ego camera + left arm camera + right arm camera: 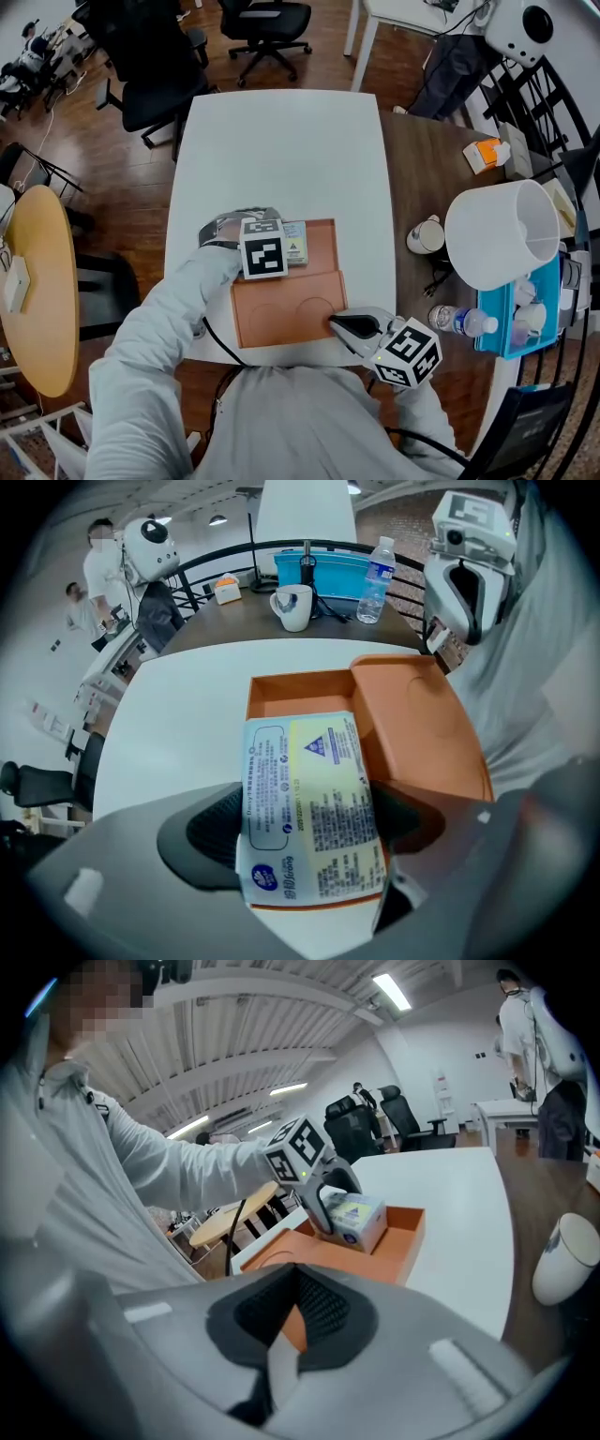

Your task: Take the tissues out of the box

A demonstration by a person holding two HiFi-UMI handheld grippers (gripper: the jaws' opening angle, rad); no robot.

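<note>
An orange box (322,253) lies open on the white table (281,150), its flat lid (281,317) folded toward me. A tissue pack (294,243) with a blue-and-yellow label sits in the box's tray. My left gripper (281,246) reaches in from the left, and in the left gripper view the tissue pack (309,808) fills the wide gap of that gripper (309,829), both pads against its sides. My right gripper (349,327) is at the lid's right edge; in the right gripper view it (286,1335) is shut on the orange lid (323,1260).
A white mug (427,234), a water bottle (459,321), a big white lampshade (502,234) and a blue bin (530,314) stand on the brown desk to the right. Black office chairs (150,56) stand behind the table, and a round yellow table (37,291) is at the left.
</note>
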